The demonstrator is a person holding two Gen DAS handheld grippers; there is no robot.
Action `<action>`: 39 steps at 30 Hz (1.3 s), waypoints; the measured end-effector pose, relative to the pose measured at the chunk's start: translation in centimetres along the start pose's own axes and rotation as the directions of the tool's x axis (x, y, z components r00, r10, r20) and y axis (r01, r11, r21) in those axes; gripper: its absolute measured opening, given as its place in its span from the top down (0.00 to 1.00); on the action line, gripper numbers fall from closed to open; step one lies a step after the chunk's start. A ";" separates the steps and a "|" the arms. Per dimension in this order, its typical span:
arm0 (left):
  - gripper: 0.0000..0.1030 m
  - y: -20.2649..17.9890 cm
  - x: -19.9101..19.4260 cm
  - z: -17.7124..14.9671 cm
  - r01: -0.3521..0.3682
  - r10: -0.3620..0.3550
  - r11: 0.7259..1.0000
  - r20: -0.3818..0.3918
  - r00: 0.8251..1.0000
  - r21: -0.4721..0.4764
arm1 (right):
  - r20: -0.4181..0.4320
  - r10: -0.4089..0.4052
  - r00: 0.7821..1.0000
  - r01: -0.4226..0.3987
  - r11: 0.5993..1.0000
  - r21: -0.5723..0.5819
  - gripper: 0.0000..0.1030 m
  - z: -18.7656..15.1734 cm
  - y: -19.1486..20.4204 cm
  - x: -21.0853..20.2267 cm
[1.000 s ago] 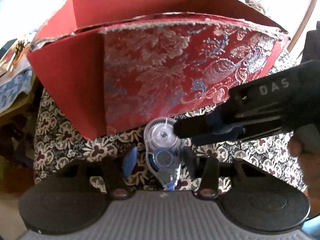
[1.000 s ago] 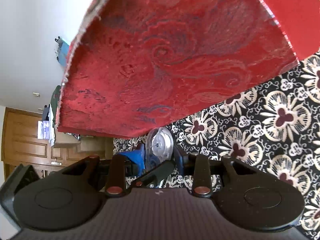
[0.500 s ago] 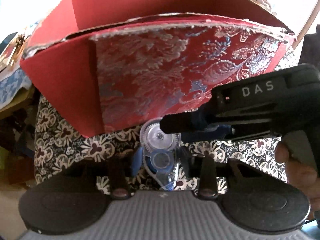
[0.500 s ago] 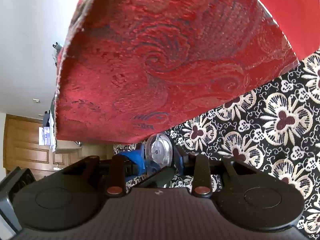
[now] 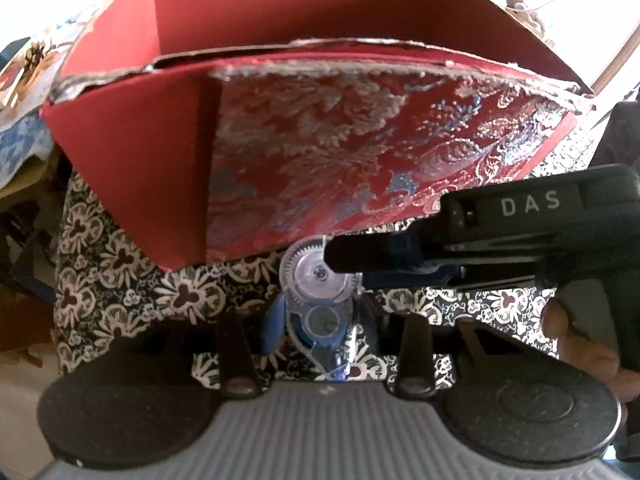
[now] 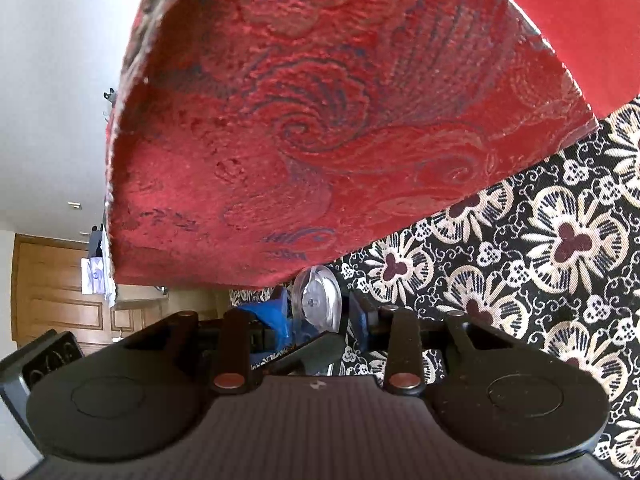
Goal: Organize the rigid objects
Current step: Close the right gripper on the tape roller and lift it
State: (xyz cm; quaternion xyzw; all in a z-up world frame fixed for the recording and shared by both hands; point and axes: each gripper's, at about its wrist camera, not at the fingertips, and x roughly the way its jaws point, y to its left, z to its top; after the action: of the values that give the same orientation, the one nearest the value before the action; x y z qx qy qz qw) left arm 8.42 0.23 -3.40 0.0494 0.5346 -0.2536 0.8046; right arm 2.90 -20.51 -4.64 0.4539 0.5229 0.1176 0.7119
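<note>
1. Left wrist view: the left claw [image 5: 320, 320] pinches a clear correction-tape dispenser [image 5: 316, 280] at lower centre, below the red box [image 5: 304, 160]. It looks light, stiff, slick plastic; flat sides suit gripping. The right claw [image 5: 340, 258] covers its geared top.
2. Right wrist view: the right claw [image 6: 318, 312] pinches the same dispenser [image 6: 316, 298]; its lower half is hidden.

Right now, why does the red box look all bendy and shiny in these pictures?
Left wrist view: the fisheye lens bows the red box outward, and daylight glints silver off its brocade front; the window corner behind is washed out white. Right wrist view: the same box fills the frame very close, so its straight edges curve and the weave looks soft and slightly blurred, with no glare.
</note>
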 end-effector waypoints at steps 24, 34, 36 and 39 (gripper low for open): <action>0.63 6.1 -0.9 -2.2 0.221 -0.214 0.964 0.062 0.975 -0.146 | 0.022 -0.011 1.000 0.013 0.998 -0.069 0.92 -1.9 0.7 0.8; 0.48 3.1 -0.2 -1.8 0.165 -0.161 0.983 0.042 0.986 -0.086 | 0.024 -0.015 1.000 0.017 0.996 -0.087 0.99 -1.8 0.8 1.1; 0.48 2.6 -0.2 -1.9 0.142 -0.139 0.987 0.044 0.989 -0.074 | 0.027 -0.007 1.000 0.009 0.997 -0.074 0.99 -1.8 0.2 0.8; 0.63 2.5 -0.1 -1.9 0.134 -0.130 0.987 0.040 0.991 -0.087 | 0.029 0.001 1.000 0.002 0.997 -0.082 0.99 -1.8 0.0 0.7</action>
State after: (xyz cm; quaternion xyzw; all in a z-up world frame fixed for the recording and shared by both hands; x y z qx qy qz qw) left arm 7.99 3.09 -4.59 -0.0265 0.5336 -0.2830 0.7966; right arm 1.65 -19.17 -5.16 0.4259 0.5074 0.1322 0.7373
